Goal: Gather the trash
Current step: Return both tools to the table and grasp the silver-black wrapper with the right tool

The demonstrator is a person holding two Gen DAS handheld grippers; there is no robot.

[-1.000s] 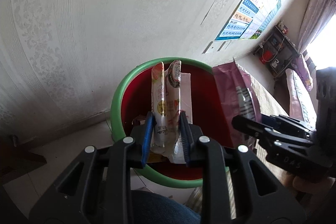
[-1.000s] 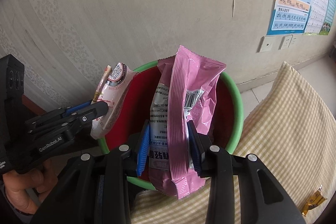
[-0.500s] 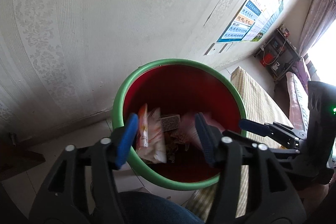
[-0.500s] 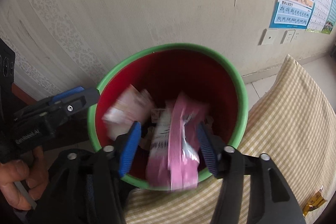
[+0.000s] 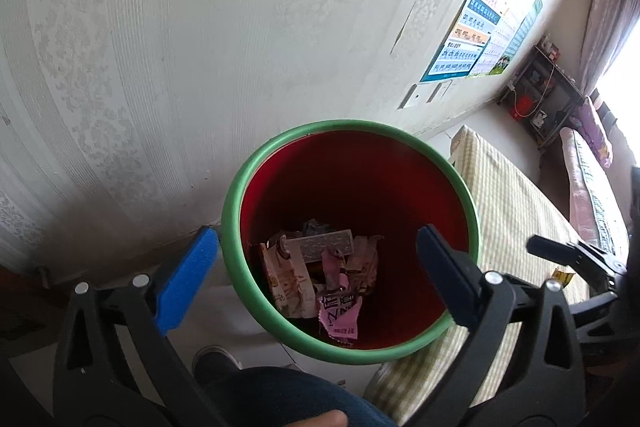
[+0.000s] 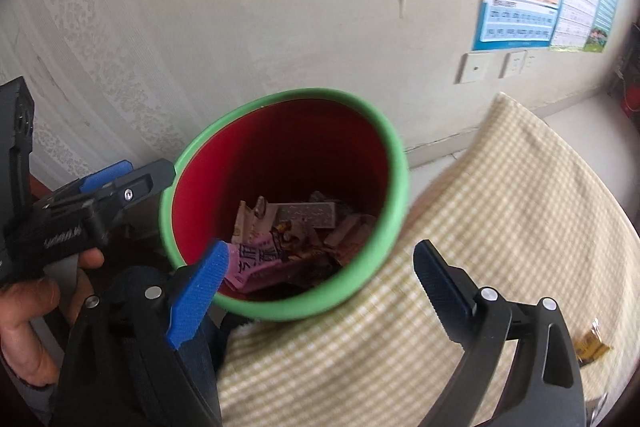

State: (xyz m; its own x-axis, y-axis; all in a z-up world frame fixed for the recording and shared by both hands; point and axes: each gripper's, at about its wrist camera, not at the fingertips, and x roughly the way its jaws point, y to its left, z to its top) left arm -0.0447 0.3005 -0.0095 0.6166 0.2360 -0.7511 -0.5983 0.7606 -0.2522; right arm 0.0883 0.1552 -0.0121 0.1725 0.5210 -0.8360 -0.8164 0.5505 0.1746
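A home room is indicated: patterned wallpaper (image 5: 168, 39), a learning chart (image 6: 520, 7) pinned above wall sockets (image 6: 476, 67), a checked cushion (image 6: 500, 211) beneath.

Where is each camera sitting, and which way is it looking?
Left wrist view: sits on the left tongs, looking down into the bin by the wall; open tongs and a denim knee show.
Right wrist view: sits on the right tongs, looking down at the bin and checked cloth; open tongs and a hand holding the left tongs show.
Shared: the bin, the pink wrapper inside, the poster.
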